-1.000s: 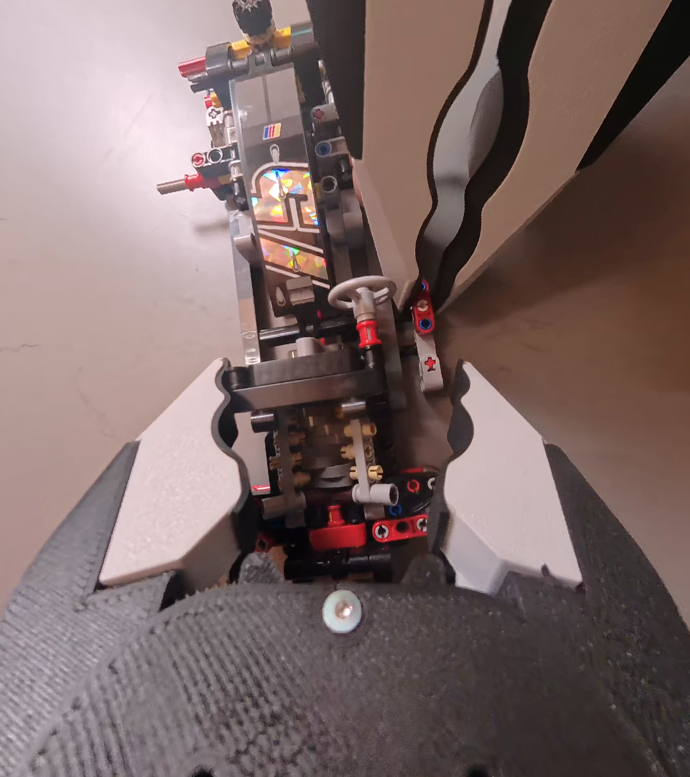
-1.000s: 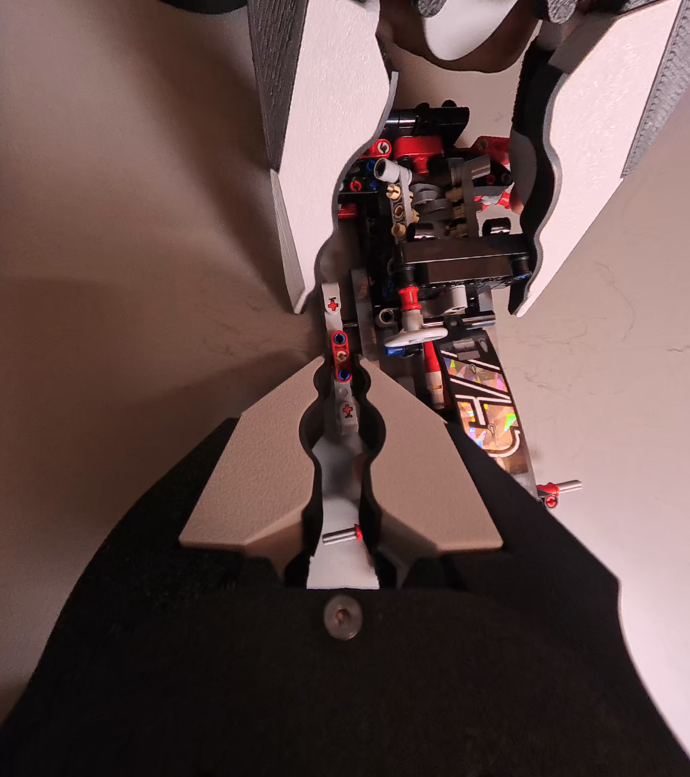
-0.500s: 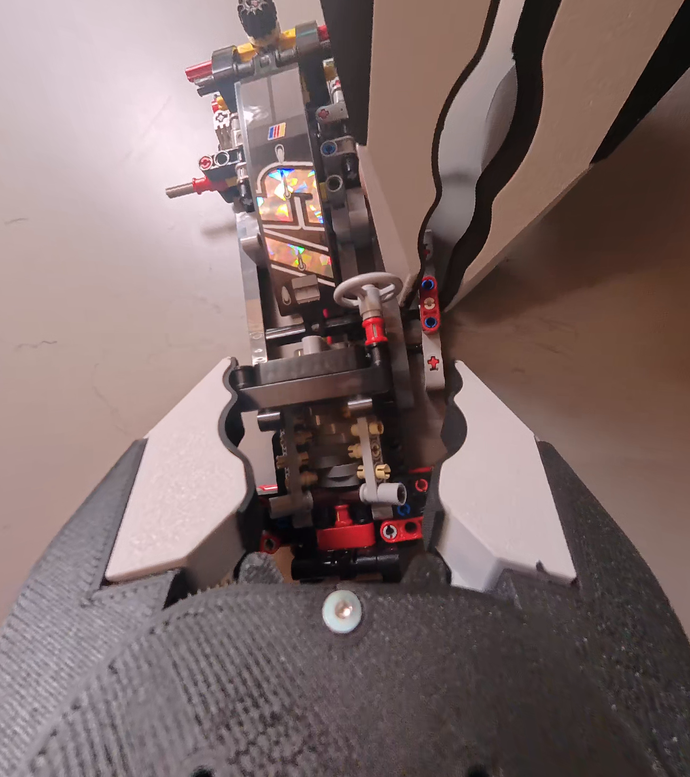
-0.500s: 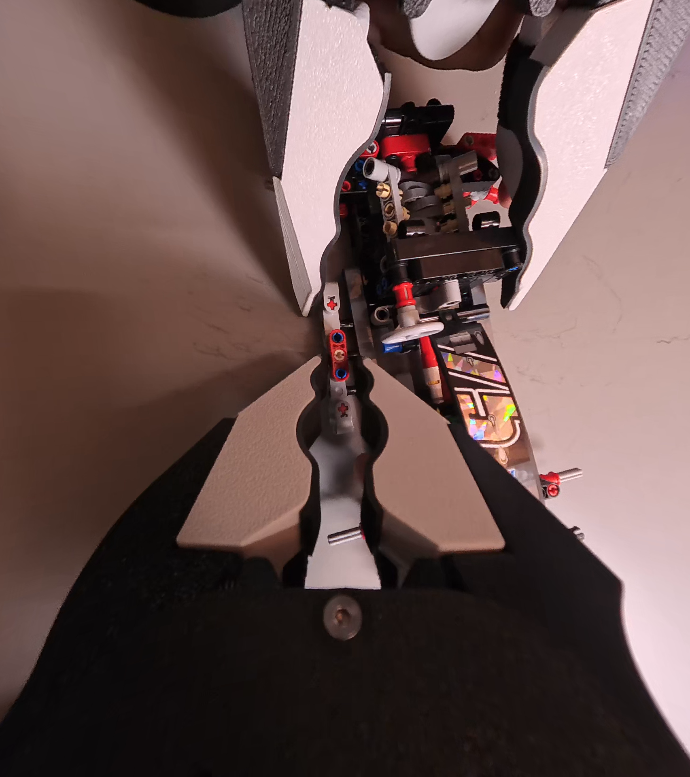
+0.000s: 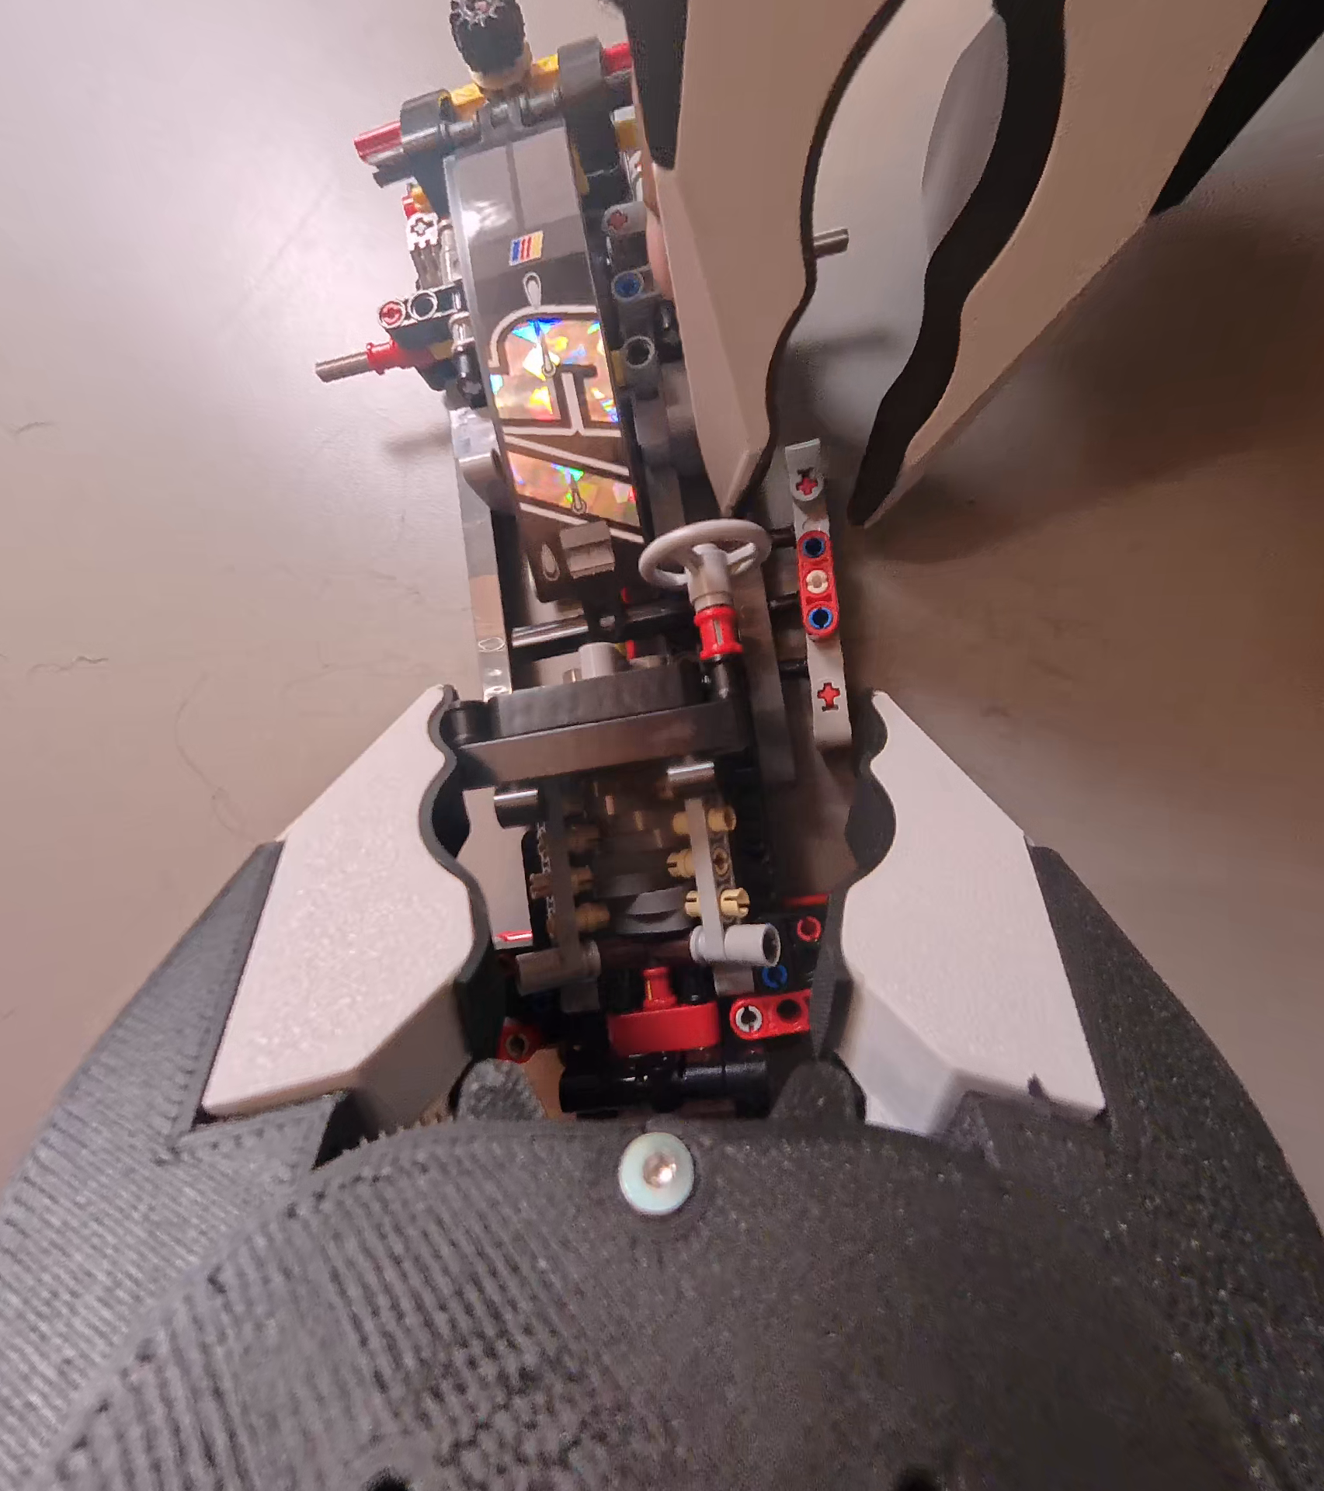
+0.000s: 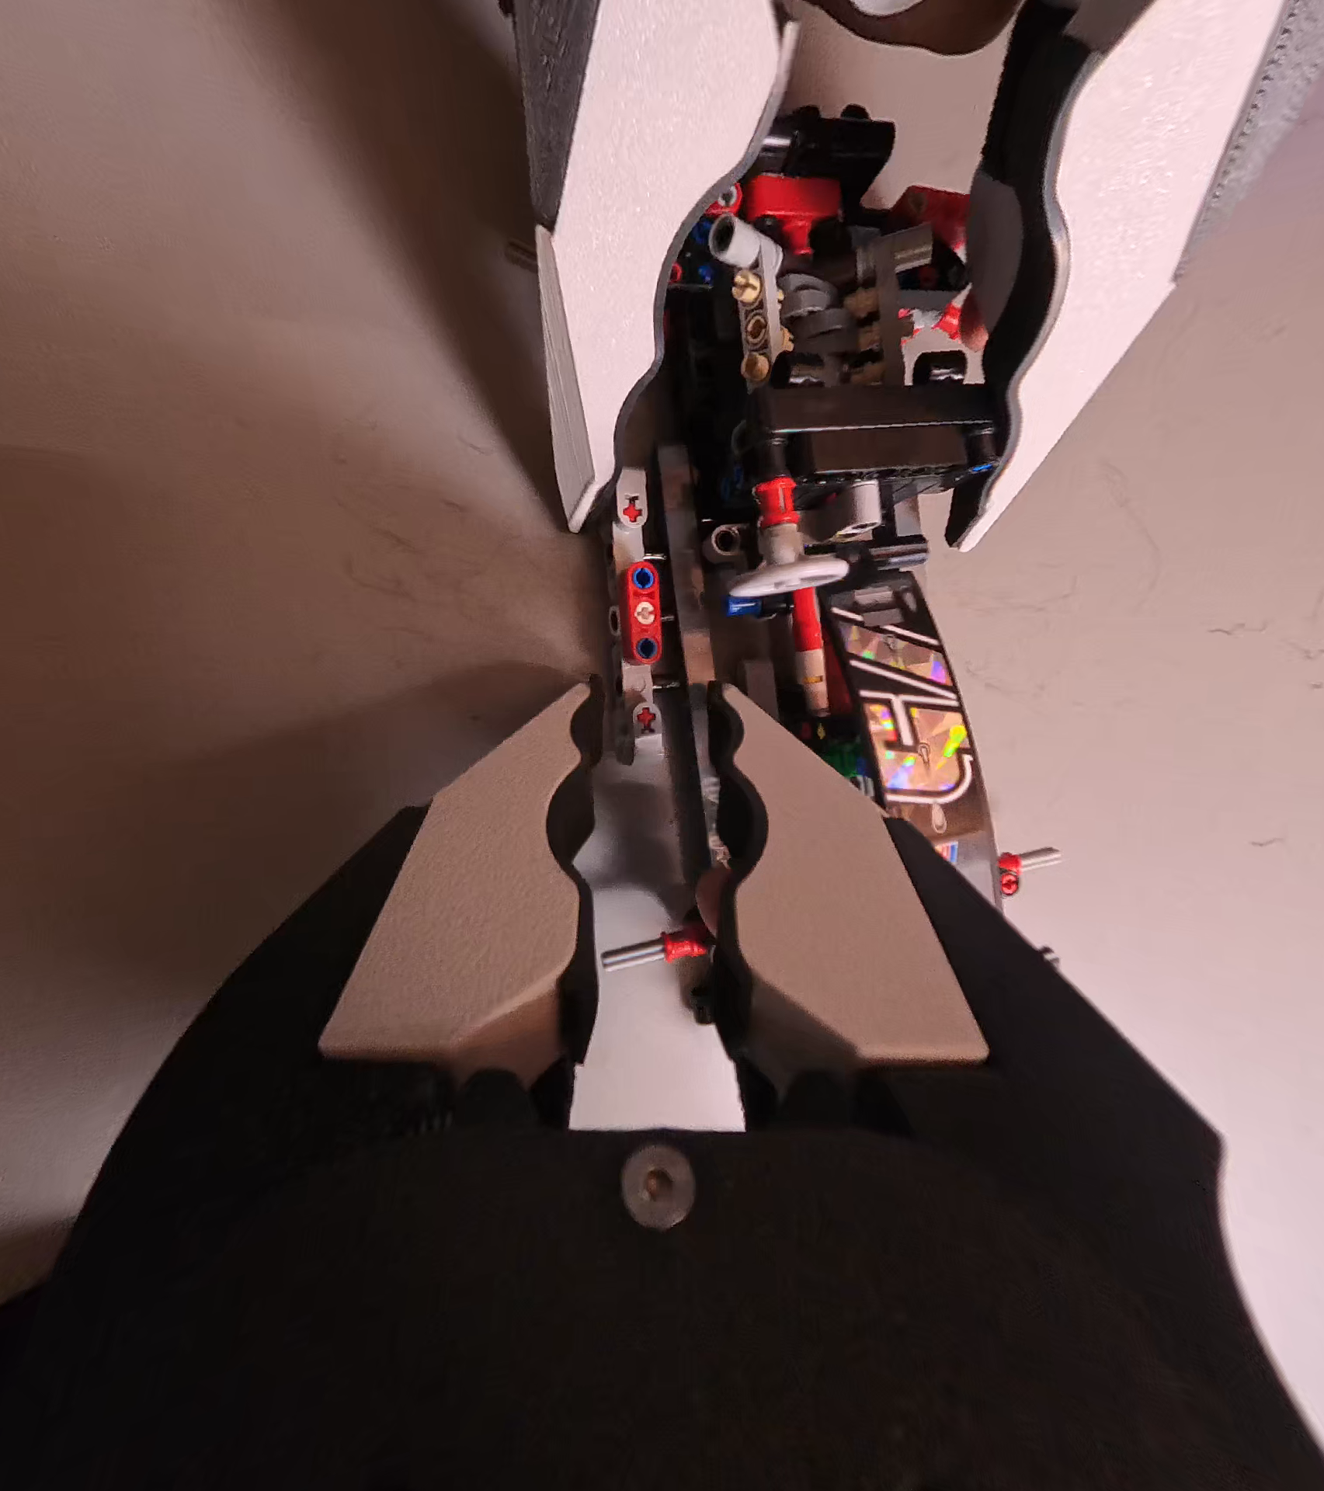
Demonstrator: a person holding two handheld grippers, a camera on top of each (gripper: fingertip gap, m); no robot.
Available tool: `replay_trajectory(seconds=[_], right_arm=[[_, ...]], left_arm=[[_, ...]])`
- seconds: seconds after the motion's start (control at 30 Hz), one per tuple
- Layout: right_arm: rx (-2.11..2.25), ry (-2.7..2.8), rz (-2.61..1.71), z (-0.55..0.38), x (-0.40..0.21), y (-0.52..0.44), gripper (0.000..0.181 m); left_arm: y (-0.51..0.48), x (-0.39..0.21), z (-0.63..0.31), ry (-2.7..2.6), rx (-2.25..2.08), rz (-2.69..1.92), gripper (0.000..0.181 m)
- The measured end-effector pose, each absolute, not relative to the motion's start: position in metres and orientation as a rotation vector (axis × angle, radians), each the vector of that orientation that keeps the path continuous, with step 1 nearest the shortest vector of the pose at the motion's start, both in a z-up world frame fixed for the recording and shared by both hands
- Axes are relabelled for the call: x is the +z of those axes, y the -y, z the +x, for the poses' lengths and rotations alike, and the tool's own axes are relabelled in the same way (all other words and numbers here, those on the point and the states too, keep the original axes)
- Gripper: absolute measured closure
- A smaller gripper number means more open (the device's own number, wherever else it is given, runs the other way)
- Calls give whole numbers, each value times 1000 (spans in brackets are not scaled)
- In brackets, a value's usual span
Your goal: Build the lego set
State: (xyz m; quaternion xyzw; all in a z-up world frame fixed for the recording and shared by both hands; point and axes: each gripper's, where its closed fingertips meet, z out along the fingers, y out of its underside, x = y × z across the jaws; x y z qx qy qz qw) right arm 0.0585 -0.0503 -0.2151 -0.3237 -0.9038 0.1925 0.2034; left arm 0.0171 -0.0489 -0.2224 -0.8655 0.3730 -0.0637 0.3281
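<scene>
The lego car chassis (image 5: 553,419), long and dark with a shiny holographic panel and a grey steering wheel (image 5: 703,549), lies on the table. My left gripper (image 5: 658,702) is shut on its rear end, fingers pressed on both sides of the black cross beam. A light grey beam carrying a short red piece (image 5: 816,581) sits along the car's right side. My right gripper (image 6: 650,694) is open a little, its tips either side of that beam's near end (image 6: 638,613) and the car's side wall. It also shows in the left wrist view (image 5: 804,508).
The pale table top (image 5: 118,565) spreads out on both sides of the car. Red-collared axle pins stick out sideways from the car's front (image 5: 356,367), one between my right fingers (image 6: 658,948). The left gripper's white fingers (image 6: 642,242) frame the car's far end. Tip to tip, the grippers are about 5 cm apart.
My right gripper's jaws have parted and slid back along the grey beam, which now stands against the car's side. The left gripper keeps its hold on the car.
</scene>
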Motion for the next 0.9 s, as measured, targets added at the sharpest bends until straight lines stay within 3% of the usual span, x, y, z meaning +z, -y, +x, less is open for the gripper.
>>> replay_trajectory(seconds=[0.57, 0.9], right_arm=[[170, 2620, -761, 55, -222, 43, 158], [206, 2754, -799, 59, -221, 42, 157]], left_arm=[[49, -222, 19, -977, -168, -2247, 85], [50, -221, 21, -972, -152, -2228, 86]])
